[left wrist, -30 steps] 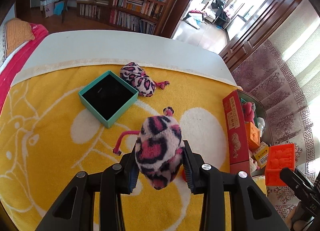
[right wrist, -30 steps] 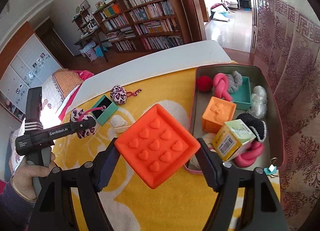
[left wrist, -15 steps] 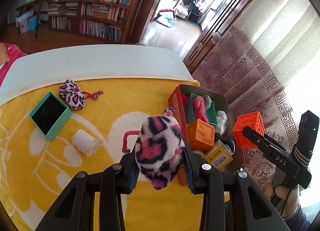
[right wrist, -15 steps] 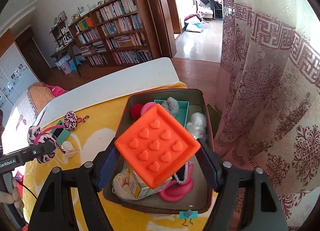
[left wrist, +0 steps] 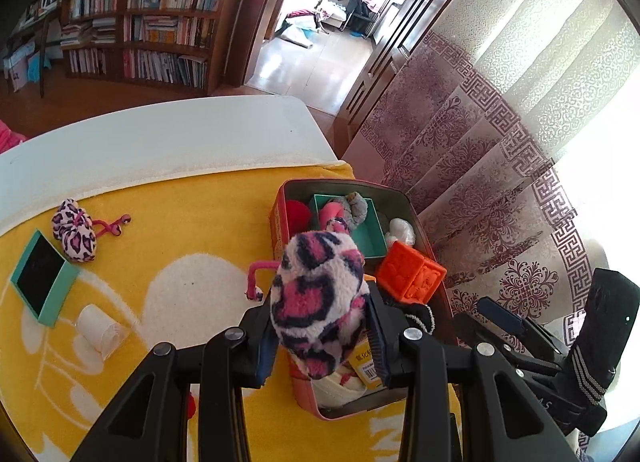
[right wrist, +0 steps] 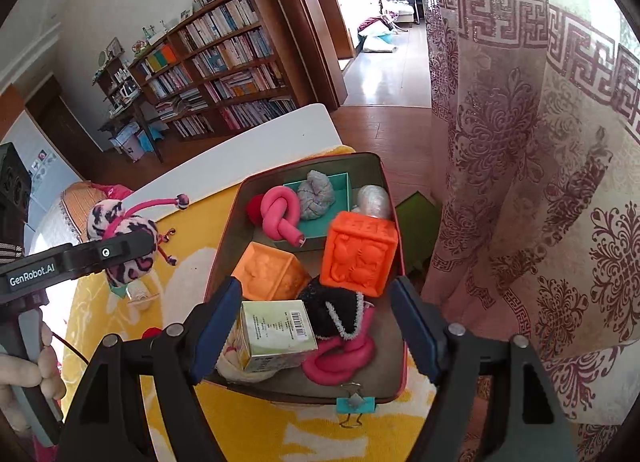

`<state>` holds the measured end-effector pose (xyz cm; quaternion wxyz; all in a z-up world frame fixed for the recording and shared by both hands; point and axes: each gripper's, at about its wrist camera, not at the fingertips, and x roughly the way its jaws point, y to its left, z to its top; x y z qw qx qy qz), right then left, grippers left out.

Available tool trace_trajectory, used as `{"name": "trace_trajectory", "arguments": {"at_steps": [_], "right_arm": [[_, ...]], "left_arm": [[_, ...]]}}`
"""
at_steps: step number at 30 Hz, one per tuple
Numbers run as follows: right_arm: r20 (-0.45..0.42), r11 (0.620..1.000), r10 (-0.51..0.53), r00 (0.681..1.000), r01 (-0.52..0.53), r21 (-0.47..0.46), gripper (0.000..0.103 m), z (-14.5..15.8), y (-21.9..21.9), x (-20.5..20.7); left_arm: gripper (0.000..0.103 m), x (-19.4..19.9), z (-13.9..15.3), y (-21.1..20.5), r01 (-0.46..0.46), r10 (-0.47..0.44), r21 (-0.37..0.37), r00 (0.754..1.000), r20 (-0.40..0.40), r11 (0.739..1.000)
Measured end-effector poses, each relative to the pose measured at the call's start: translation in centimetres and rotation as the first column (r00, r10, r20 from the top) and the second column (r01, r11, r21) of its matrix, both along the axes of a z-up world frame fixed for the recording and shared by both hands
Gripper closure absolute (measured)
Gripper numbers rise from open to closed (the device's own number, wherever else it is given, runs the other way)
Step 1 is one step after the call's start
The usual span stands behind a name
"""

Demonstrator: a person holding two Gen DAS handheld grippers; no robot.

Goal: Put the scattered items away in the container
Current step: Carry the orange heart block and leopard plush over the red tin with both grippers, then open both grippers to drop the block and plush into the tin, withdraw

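Fuzzy pink-and-black leopard plush pouch (left wrist: 320, 302) is pinched in your left claw (left wrist: 322, 336), right over the red rectangular tin (left wrist: 277, 222). Your right claw (right wrist: 316, 326) is spread wide; just past it, the red-orange rubber cube (right wrist: 360, 258) sits in that tin.

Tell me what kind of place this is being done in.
Most likely a lived-in home, a study or living room. Tall wooden bookshelves packed with books line the far wall, patterned curtains hang beside the table, and a doorway opens onto a cluttered further room.
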<state>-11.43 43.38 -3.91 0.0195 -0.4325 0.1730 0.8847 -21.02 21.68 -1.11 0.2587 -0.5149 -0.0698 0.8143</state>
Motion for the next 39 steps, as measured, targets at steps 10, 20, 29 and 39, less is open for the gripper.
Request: {"name": "trace_trajectory", "arguments": {"at_steps": [10,20,29,39], "right_arm": [[0.004,0.998,-0.057,0.998,0.057,-0.040,0.023,0.5,1.5,2.7],[0.008,0.998,-0.012,1.000,0.013,-0.054,0.023,0.2,-0.6,2.2],[0.014,0.990,0.124,0.992,-0.123,-0.062,0.023,-0.1,-6.7,0.3],[0.023,0.961,0.272,0.962,-0.271,-0.059,0.023,-0.4,-15.0,-2.2]], "left_arm": [[0.017,-4.1,-0.5,7.8,0.086,-0.087,-0.010,0.996,-0.017,0.996],[0.008,-3.2,-1.5,4.4,0.040,-0.040,-0.003,0.999,0.017,0.999],[0.008,-1.6,-2.1,-5.0,-0.106,0.106,-0.069,0.994,0.007,0.992],[0.008,0.3,-4.1,-19.0,-0.299,0.308,-0.127,0.950,0.054,0.946]]}}
